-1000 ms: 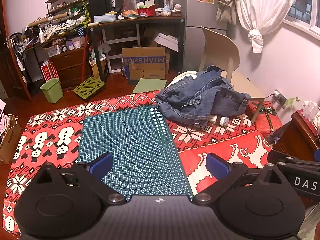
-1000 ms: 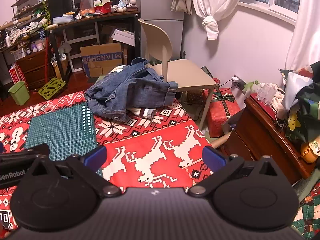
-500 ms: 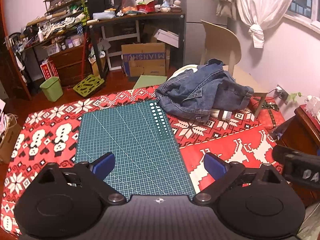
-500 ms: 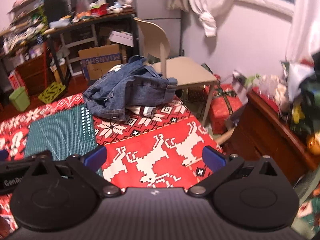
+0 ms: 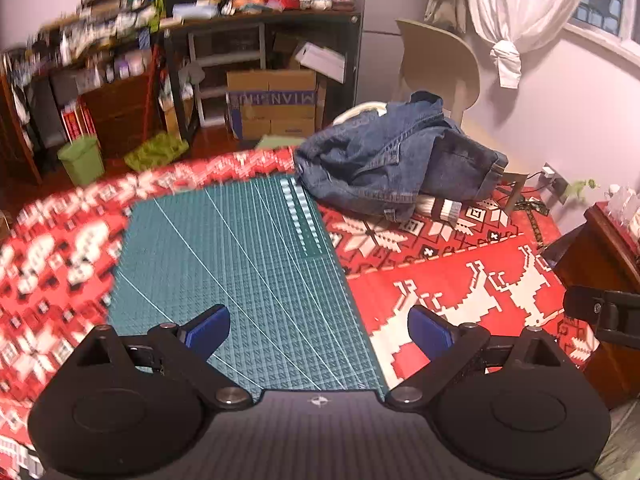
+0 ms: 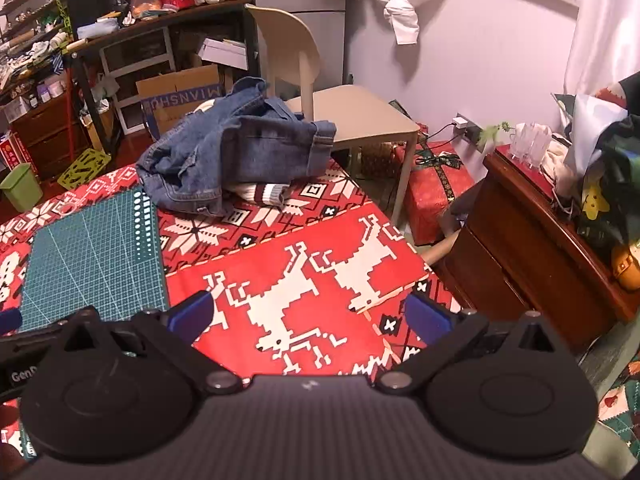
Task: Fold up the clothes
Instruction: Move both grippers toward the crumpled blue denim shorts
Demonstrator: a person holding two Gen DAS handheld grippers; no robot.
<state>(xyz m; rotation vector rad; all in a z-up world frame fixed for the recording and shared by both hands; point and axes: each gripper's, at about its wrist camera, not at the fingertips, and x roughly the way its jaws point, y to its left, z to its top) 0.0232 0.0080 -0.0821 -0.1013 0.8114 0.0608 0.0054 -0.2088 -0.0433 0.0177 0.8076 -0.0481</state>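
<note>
— Denim first: where was it?
— A crumpled denim jacket (image 5: 394,168) lay heaped at the far edge of the table, towards its far right corner, its folded cuff end pointing right. It was touching the far right corner of the green cutting mat (image 5: 240,280).
— Anything under it?
— A striped knit piece (image 6: 262,194), cream with dark bands, stuck out from beneath the denim on the near side. How much of it was hidden, I could not tell.
— And what did they lie on?
— A red cloth with white snowflakes and reindeer (image 6: 304,280) covered the table. The mat lay flat in the middle of it.
— The grippers?
— The left gripper (image 5: 319,330) hung above the near edge of the mat, jaws wide apart, holding nothing. The right gripper (image 6: 308,316) hung above the reindeer near the table's right edge, also wide and empty. Both were well apart from the jacket.
— Behind the table?
— A beige chair (image 6: 352,116) stood just beyond the denim, with a cardboard box (image 5: 272,104) and cluttered shelves (image 5: 120,40) farther back.
</note>
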